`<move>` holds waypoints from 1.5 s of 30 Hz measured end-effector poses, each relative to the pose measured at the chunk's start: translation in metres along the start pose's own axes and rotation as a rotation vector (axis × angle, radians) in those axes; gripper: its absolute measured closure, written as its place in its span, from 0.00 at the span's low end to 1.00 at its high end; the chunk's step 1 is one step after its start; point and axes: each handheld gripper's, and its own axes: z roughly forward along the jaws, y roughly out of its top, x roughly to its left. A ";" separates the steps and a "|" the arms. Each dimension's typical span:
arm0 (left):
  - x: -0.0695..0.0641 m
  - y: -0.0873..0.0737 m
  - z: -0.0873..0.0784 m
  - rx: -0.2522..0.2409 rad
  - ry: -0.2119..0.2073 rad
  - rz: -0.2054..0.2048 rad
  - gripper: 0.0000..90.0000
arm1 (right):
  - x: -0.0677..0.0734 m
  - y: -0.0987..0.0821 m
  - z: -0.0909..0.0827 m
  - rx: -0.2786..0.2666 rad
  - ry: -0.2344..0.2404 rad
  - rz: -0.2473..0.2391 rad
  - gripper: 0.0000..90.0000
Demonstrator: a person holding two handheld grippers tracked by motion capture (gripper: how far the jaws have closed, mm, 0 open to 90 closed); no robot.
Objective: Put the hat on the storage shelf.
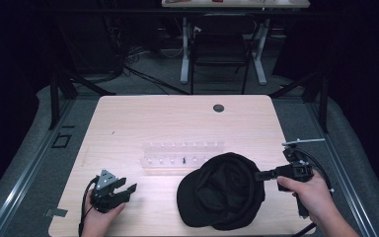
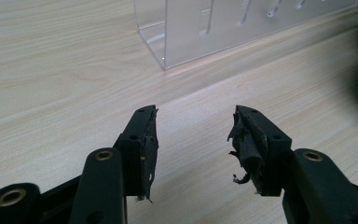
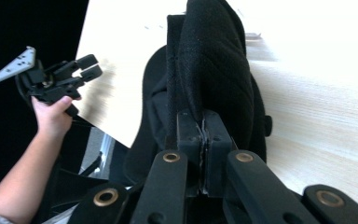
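Observation:
A black cap (image 1: pixel 219 195) lies near the front of the wooden table (image 1: pixel 177 118), right of the middle. My right gripper (image 1: pixel 258 175) comes in from the right and is shut on the cap's right edge. In the right gripper view the jaws are pressed together on the cap's fabric (image 3: pixel 214 60), which rises lifted above the right gripper (image 3: pixel 204 122). My left gripper (image 1: pixel 128 185) rests at the table's front left, apart from the cap. Its jaws stand open over bare wood with nothing between them in the left gripper view (image 2: pixel 193 116). The left gripper (image 3: pixel 88 65) also appears in the right gripper view.
A clear acrylic rack (image 1: pixel 182 153) with rows of small pegs stands mid-table, just behind the cap, and its near corner (image 2: pixel 182 32) lies ahead of the left gripper. A round cable hole (image 1: pixel 218 107) sits near the far edge. A dark chair (image 1: pixel 219 54) and a desk stand beyond the table.

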 end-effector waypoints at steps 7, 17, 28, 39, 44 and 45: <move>0.000 0.000 0.000 0.001 0.000 0.000 0.55 | 0.008 0.004 -0.006 0.015 0.043 0.010 0.98; 0.000 0.000 0.000 -0.002 0.000 -0.004 0.55 | 0.022 0.011 -0.015 0.008 0.123 0.029 0.98; 0.000 0.000 0.000 -0.001 0.000 -0.004 0.55 | 0.038 0.011 -0.035 -0.038 0.203 -0.011 0.98; 0.001 0.000 0.000 0.002 0.001 -0.004 0.55 | 0.041 0.016 -0.050 -0.090 0.225 -0.021 0.98; 0.000 0.000 0.000 0.002 0.000 -0.002 0.55 | 0.045 0.021 -0.058 -0.127 0.230 -0.027 0.98; 0.000 0.000 0.000 0.002 -0.001 -0.001 0.55 | 0.046 0.022 -0.060 -0.134 0.232 -0.031 0.98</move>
